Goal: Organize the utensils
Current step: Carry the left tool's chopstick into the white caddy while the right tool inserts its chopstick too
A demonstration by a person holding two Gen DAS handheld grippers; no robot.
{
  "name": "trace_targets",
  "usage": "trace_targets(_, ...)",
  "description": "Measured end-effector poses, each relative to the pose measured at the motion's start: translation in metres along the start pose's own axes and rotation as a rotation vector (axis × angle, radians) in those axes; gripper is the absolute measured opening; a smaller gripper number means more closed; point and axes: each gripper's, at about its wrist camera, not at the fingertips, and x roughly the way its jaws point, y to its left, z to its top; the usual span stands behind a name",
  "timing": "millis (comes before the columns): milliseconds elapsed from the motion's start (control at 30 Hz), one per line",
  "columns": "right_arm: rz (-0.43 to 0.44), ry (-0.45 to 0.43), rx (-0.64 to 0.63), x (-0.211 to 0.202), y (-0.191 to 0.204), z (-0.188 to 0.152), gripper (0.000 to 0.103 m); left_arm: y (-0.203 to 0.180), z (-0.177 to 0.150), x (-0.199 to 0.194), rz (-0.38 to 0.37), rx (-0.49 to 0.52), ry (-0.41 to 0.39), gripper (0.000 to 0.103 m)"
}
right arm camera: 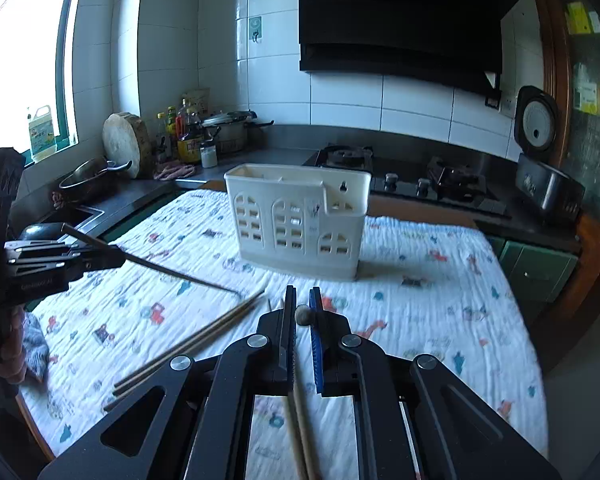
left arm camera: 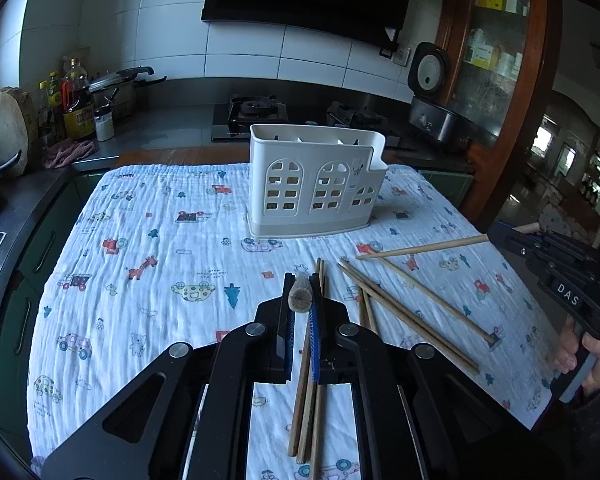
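Left gripper [left arm camera: 300, 304]: its jaws are closed on one wooden chopstick [left arm camera: 300, 294], which points straight forward, so mostly its round end shows between the pads.
Right gripper [right arm camera: 302, 314]: it is also closed on a chopstick [right arm camera: 302, 315]; the end shows between the pads and the shaft runs back under the gripper body.
Right gripper seen from the left: the right gripper [left arm camera: 500, 238] pinches its chopstick [left arm camera: 420, 249] near the thick end, and the thin end hangs just above the cloth.
Person: a hand [left arm camera: 592, 356] holds the handle of the right tool.
Loose chopsticks [left arm camera: 412, 312]: several lie on the printed cloth [left arm camera: 140, 240]; one bundle is under the left gripper and others are spread to its right, some crossing.
Utensil holder [left arm camera: 316, 184]: white plastic, with window-shaped holes; it stands upright farther along the cloth, apart from the chopsticks, with its top open.
Handling: a chopstick seems light, stiff, thin and smooth, so it can turn or slide between the pads. A hold near the thick end looks best, with the thin end going down into a compartment.
Risk: the light holder may tip or slide if a chopstick pushes its rim.
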Motion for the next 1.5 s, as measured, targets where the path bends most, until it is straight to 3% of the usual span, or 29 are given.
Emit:
trace_targets(233, 0.025, 0.021, -0.051, -0.011, -0.009, 0.056, 0.007, -0.007, 0.033, -0.014, -0.014, 0.052, -0.029, 0.005)
trace_targets(333, 0.025, 0.02, -0.067, -0.021, -0.015, 0.081, 0.007, -0.013, 0.058, -0.028, -0.057, 0.067, -0.062, 0.005)
trace_targets(533, 0.01, 0.004, -0.054, -0.032, -0.031, 0.13, 0.007, -0.032, 0.113, -0.056, -0.043, 0.143, -0.178, 0.005)
trace_targets(700, -0.02, -0.014, -0.064, -0.023, -0.033, 0.159, 0.007, -0.033, 0.152, -0.05, -0.014, 0.145, -0.223, 0.005)
trace_targets(900, -0.022, 0.019, -0.054, 0.011, -0.036, 0.174, 0.007, -0.031, 0.179, -0.015, 0.051, 0.14, -0.194, 0.005)
trace_targets(1033, -0.031, 0.06, -0.047, 0.038, -0.039, 0.173, 0.007, -0.02, 0.185, 0.017, 0.046, 0.111, -0.132, 0.005)
trace_targets(1267, -0.016, 0.121, -0.022, 0.077, -0.047, 0.159, 0.007, 0.004, 0.175, 0.062, 0.031, 0.047, -0.033, 0.005)
trace_targets(1500, -0.005, 0.155, 0.003, 0.098, -0.053, 0.148, 0.007, 0.017, 0.162, 0.083, 0.024, 0.028, 0.008, 0.007)
